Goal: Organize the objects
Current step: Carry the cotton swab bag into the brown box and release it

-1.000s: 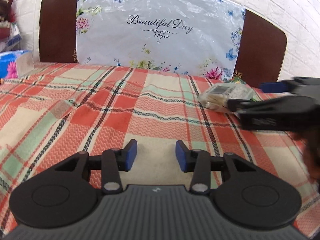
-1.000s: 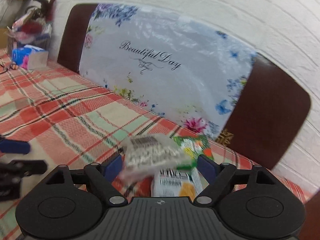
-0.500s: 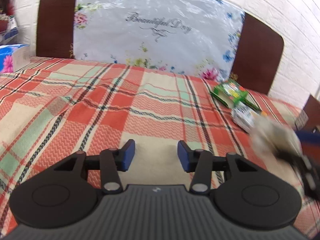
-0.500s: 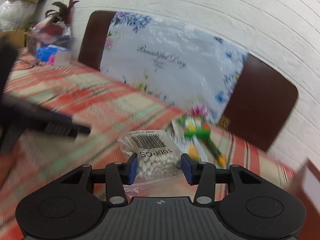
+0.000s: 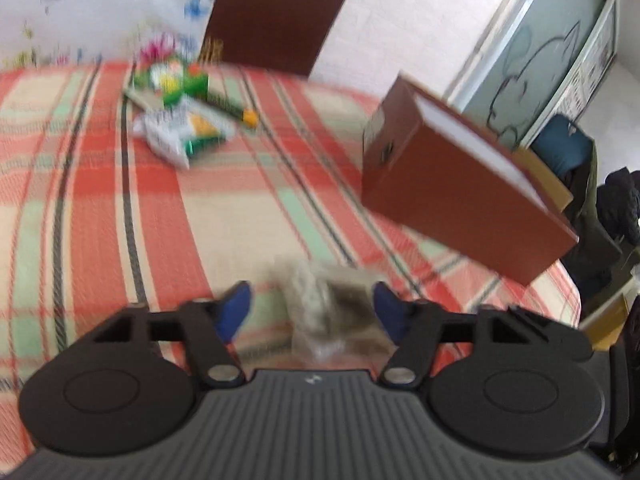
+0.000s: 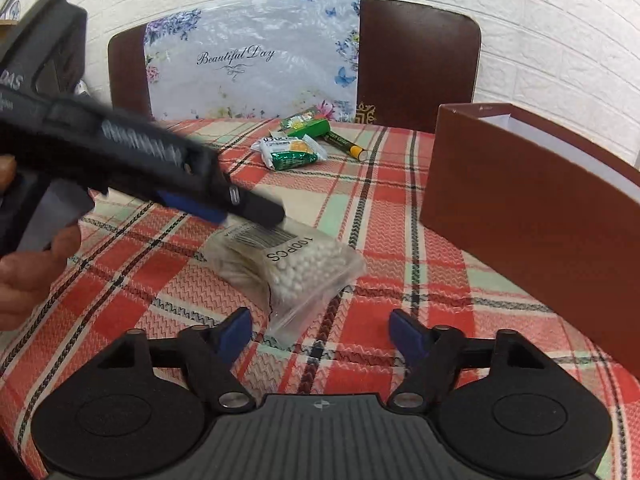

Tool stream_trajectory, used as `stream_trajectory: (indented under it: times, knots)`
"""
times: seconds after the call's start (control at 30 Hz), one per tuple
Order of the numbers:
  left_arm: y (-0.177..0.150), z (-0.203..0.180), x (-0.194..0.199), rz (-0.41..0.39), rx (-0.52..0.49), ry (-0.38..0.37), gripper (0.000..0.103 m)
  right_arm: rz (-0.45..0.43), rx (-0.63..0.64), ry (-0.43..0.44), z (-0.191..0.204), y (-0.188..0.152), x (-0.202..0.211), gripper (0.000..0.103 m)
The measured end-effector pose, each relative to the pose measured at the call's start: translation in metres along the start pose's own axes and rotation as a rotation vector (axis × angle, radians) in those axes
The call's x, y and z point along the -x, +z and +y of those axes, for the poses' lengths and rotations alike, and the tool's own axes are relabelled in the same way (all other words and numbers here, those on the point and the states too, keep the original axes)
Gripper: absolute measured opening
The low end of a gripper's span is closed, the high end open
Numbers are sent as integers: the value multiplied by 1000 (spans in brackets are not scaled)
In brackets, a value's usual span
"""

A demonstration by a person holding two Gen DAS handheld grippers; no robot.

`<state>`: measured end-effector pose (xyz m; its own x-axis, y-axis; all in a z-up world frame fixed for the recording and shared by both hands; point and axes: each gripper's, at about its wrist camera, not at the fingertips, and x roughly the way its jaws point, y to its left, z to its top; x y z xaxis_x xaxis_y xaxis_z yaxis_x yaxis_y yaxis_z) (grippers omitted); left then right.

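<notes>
A clear bag of small white beads [image 6: 304, 268] lies on the plaid tablecloth [image 6: 400, 208]. One corner of it points toward my right gripper [image 6: 320, 330]. That gripper's jaws are opening, and neither pad touches the bag. My left gripper [image 6: 240, 208] reaches in from the left over the bag's labelled far end. In the blurred left wrist view the bag [image 5: 320, 304] sits between the left gripper's [image 5: 312, 308] blue pads with a gap on each side, and those jaws are opening too.
An open brown box [image 6: 520, 208] [image 5: 460, 200] stands at the right. A green carton [image 6: 306, 124], a white and green packet [image 6: 288, 152] and a yellow-tipped tube [image 6: 346, 144] lie at the far side. A hand [image 6: 24, 272] holds the left gripper. Chairs stand behind the table.
My right gripper shut on the bead bag at the far pile, carried it nearer, and now stands open with the bag on the cloth. My left gripper swung right until the bag lay between its fingers.
</notes>
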<state>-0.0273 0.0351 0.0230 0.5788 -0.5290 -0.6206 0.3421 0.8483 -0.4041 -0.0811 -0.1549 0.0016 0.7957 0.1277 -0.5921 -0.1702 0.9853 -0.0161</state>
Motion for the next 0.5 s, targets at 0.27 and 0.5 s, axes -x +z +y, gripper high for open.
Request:
stream_trajectory:
  times: [0.27,0.5]
  knots:
    - [16,-33,7,-4,36,-65,31,-140,-8,-86,-11,8,22,26]
    - [71,-144,-16,-104,-195,-204,30,-345,-66,-346,-81,22,77,26]
